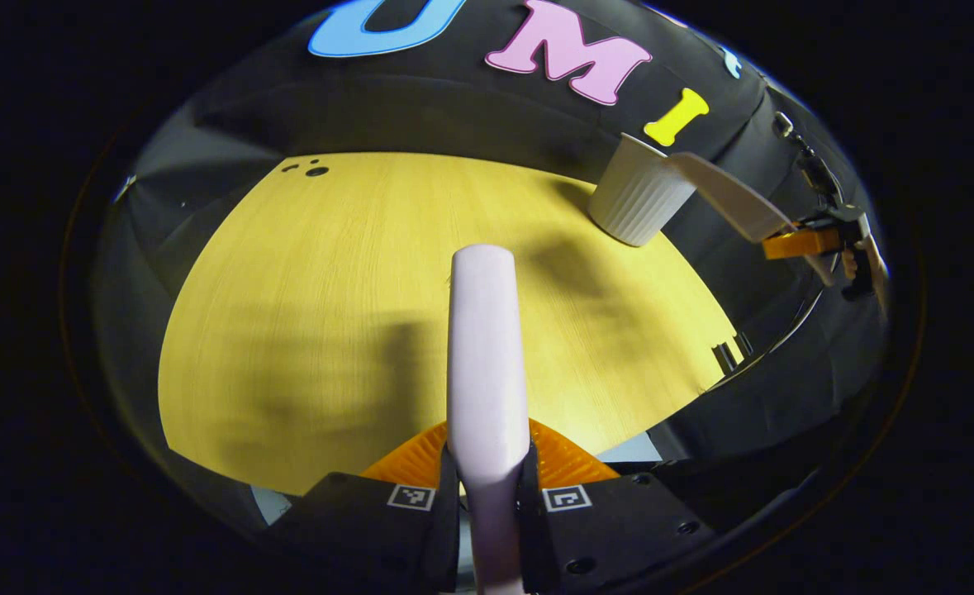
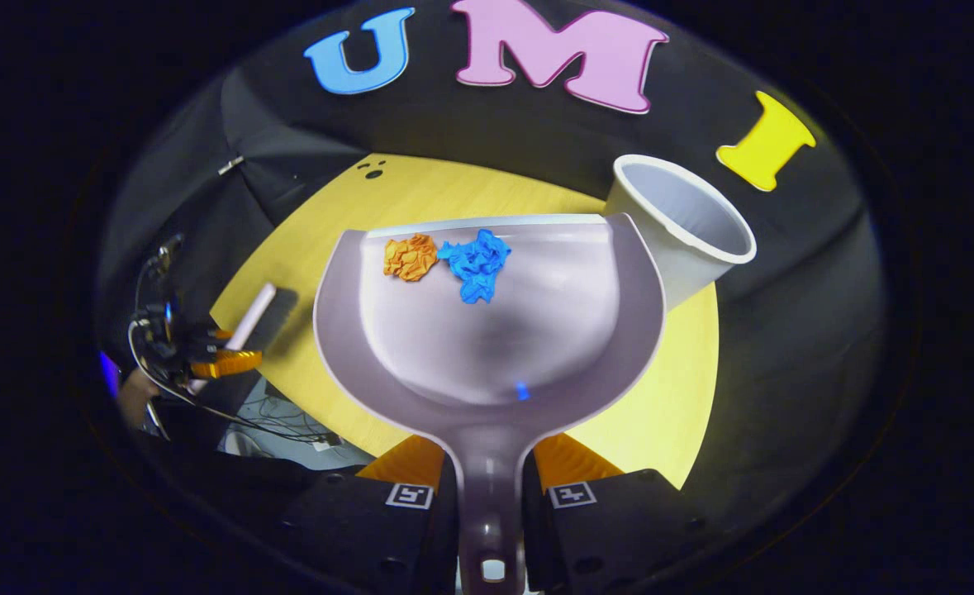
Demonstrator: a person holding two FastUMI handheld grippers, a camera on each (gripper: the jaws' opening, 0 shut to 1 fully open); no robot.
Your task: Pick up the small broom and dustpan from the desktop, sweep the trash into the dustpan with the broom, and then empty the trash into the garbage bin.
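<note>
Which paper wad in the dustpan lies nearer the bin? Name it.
The blue wad: it lies on the side of the dustpan toward the white bin; the orange wad lies farther away.

Booth dim; yellow tabletop point(image 1: 330, 273) brightly lit from above. Soft, smeared shadows on tabletop in left gripper view, motion blur likely. Strong fisheye bending at edges, both views; rims fall off dark. Dustpan point(image 2: 495, 330) sharp, mild sheen in bowl, small blue glint near neck. Broom handle point(image 1: 482, 355) close, slightly soft, evenly lit.
</note>
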